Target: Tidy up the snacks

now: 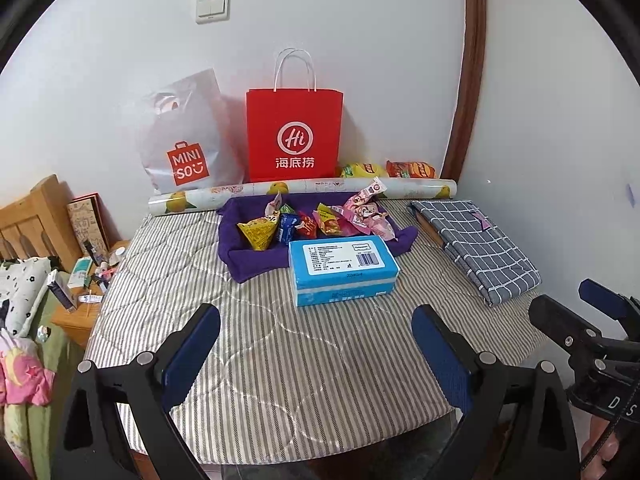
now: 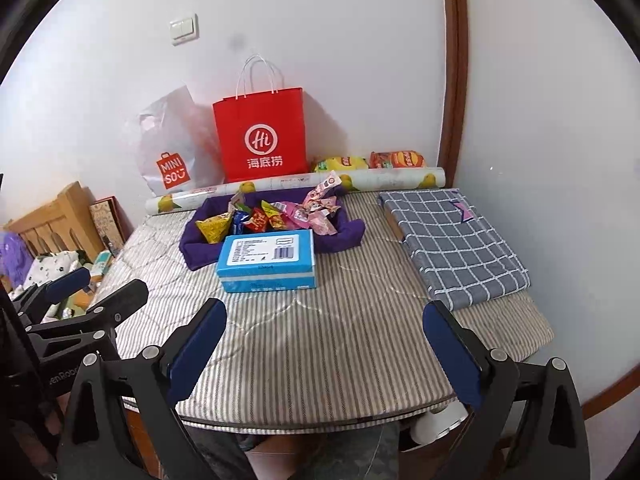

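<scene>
Several small snack packets lie in a purple cloth basket (image 1: pixel 248 264) (image 2: pixel 192 250) at the back middle of the striped table, among them a yellow triangular packet (image 1: pixel 260 232) (image 2: pixel 216 226) and pink packets (image 1: pixel 366 216). A blue tissue box (image 1: pixel 342 268) (image 2: pixel 268 260) stands right in front of the basket. Against the wall, behind a printed roll, lie a yellow chip bag (image 1: pixel 362 170) and an orange chip bag (image 1: pixel 412 169). My left gripper (image 1: pixel 316 314) and right gripper (image 2: pixel 325 307) hover side by side over the table's near edge, both open with nothing between the fingers.
A red paper bag (image 1: pixel 295 136) and a white Miniso bag (image 1: pixel 188 148) lean on the wall behind the printed roll (image 1: pixel 304 188). A folded grey checked cloth (image 1: pixel 476 244) lies on the right of the table. A cluttered wooden nightstand (image 1: pixel 76 320) stands to the left.
</scene>
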Action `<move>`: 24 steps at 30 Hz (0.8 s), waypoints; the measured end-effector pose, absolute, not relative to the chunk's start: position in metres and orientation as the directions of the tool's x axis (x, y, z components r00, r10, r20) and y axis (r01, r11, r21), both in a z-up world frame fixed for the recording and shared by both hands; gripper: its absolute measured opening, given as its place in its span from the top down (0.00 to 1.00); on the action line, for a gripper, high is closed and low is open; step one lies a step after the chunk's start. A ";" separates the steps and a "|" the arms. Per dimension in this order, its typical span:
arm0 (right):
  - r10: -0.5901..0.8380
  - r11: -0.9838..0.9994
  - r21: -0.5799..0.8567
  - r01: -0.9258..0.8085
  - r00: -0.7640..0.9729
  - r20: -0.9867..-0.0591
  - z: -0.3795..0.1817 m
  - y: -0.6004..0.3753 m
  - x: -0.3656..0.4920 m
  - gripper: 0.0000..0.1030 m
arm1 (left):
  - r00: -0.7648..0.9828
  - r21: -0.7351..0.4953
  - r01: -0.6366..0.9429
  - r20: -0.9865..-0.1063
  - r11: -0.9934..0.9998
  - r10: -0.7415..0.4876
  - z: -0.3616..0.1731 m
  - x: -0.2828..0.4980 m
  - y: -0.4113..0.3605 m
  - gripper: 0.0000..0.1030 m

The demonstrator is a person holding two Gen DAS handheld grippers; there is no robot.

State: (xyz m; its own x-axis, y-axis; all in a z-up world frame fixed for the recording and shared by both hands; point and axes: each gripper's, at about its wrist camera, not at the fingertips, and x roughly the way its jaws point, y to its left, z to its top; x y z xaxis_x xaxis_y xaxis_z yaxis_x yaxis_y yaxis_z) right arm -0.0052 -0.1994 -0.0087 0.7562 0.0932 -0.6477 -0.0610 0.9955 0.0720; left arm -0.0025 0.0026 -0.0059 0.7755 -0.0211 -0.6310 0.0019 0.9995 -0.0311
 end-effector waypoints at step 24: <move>0.116 0.993 0.094 -0.073 0.756 -0.644 -0.009 -0.202 -0.014 0.05 | 0.775 -0.034 0.004 -0.631 0.999 -0.024 -0.005 -0.008 -0.004 0.06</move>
State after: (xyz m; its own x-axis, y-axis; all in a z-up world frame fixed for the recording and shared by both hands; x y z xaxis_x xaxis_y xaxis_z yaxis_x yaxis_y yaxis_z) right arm -0.0141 -0.2015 -0.0089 0.7560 0.1162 -0.6442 -0.0728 0.9929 0.0937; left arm -0.0077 -0.0045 -0.0048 0.7755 -0.0244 -0.6309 0.0036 0.9994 -0.0342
